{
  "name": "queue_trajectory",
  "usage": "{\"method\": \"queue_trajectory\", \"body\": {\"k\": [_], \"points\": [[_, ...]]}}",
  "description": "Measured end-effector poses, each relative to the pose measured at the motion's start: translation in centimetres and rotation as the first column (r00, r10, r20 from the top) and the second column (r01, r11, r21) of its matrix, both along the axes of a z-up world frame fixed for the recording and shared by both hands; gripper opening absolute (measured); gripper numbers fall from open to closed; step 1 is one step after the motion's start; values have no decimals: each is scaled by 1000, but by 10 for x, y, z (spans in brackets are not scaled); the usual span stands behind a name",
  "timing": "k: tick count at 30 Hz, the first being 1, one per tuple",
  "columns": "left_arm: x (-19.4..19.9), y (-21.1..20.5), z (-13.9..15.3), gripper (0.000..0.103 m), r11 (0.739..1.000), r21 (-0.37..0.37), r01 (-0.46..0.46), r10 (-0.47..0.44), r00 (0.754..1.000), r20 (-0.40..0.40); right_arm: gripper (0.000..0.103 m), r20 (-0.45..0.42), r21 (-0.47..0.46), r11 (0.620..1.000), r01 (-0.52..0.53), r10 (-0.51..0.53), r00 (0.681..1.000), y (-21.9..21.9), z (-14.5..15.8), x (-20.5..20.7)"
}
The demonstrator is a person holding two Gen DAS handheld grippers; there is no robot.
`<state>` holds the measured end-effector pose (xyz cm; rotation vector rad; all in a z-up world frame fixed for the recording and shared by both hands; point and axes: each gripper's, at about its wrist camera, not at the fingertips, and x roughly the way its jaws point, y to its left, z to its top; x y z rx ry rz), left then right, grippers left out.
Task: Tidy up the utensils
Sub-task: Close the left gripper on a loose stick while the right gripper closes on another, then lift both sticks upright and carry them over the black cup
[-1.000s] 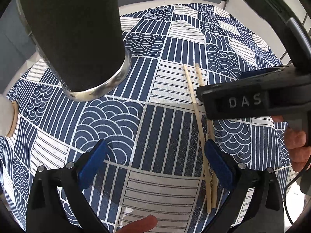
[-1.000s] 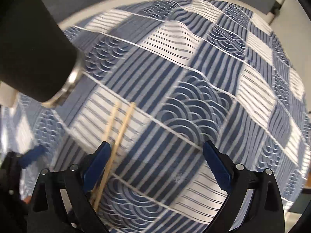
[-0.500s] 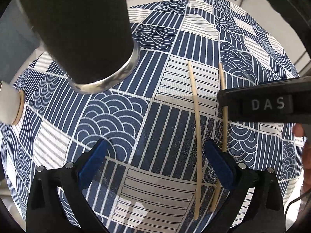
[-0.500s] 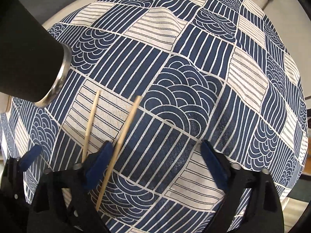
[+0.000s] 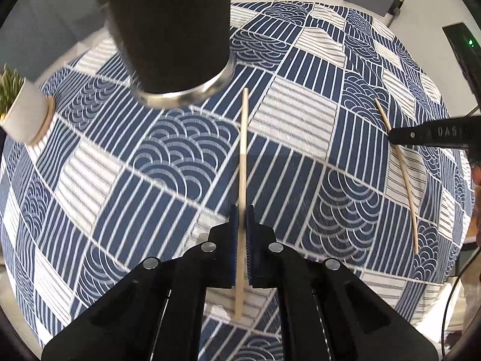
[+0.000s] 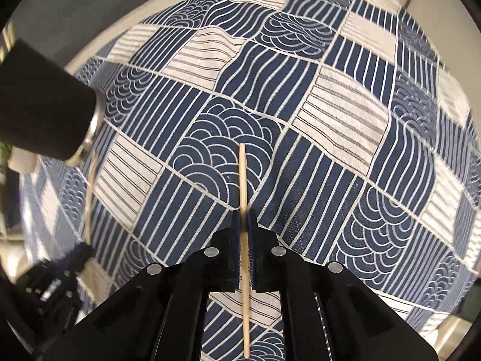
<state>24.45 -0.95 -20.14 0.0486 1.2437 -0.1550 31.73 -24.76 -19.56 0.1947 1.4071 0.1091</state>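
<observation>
My left gripper (image 5: 242, 210) is shut on a wooden chopstick (image 5: 243, 150) that points forward toward the black cylindrical holder (image 5: 168, 30) standing on the patterned cloth. My right gripper (image 6: 244, 218) is shut on a second wooden chopstick (image 6: 242, 177), held above the cloth. In the left wrist view the second chopstick (image 5: 404, 177) shows at the right, pinched by the right gripper (image 5: 396, 137). In the right wrist view the holder (image 6: 39, 108) is at the far left, and the left gripper (image 6: 76, 258) with its chopstick (image 6: 89, 198) shows blurred below it.
A blue and white patterned tablecloth (image 5: 294, 120) covers the round table. A small white pot with a green plant (image 5: 25, 114) stands at the left edge in the left wrist view. A cable (image 5: 451, 294) hangs at the right.
Both grippers were open over the two chopsticks lying side by side; now each has shut on one chopstick and lifted it, and the two chopsticks are apart.
</observation>
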Motion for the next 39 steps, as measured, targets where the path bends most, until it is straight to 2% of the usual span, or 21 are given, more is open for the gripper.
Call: {"method": "queue_trajectory", "body": {"k": [4,6,11,14,17,21,26,30,34,39], "points": [[-8,11,1,5,999,-40,-29,28,999,-47,5,3,17,999,52,-52,999,-12,1,3],[-13,17,1,5,998,-48,-30,27,998,-64,5,26,47,996,70,-72,997,-18,8,7],[-22,36,3,5,997,-62,-43,37,995,-89,5,77,57,994,97,-101,992,-24,28,19],[-26,44,7,5,1000,-12,-25,24,997,-75,5,116,38,993,108,-112,987,-25,39,24],[-32,56,12,5,1000,1,-14,14,998,-68,5,153,18,994,111,-112,982,-29,52,22],[-35,77,30,5,999,-22,-47,46,998,-35,5,198,-9,995,100,-96,976,-18,67,23],[-33,99,59,5,995,-40,-91,92,996,15,5,261,-26,996,81,-71,963,-10,100,28],[-30,110,93,5,990,-51,-133,137,987,89,5,321,-41,998,47,-31,947,-7,129,37],[-22,118,125,5,979,-65,-194,201,967,154,5,380,-55,998,-18,37,924,3,159,50],[-12,121,164,5,957,-99,-271,287,926,244,5,466,-72,993,-99,121,876,23,195,60]]}}
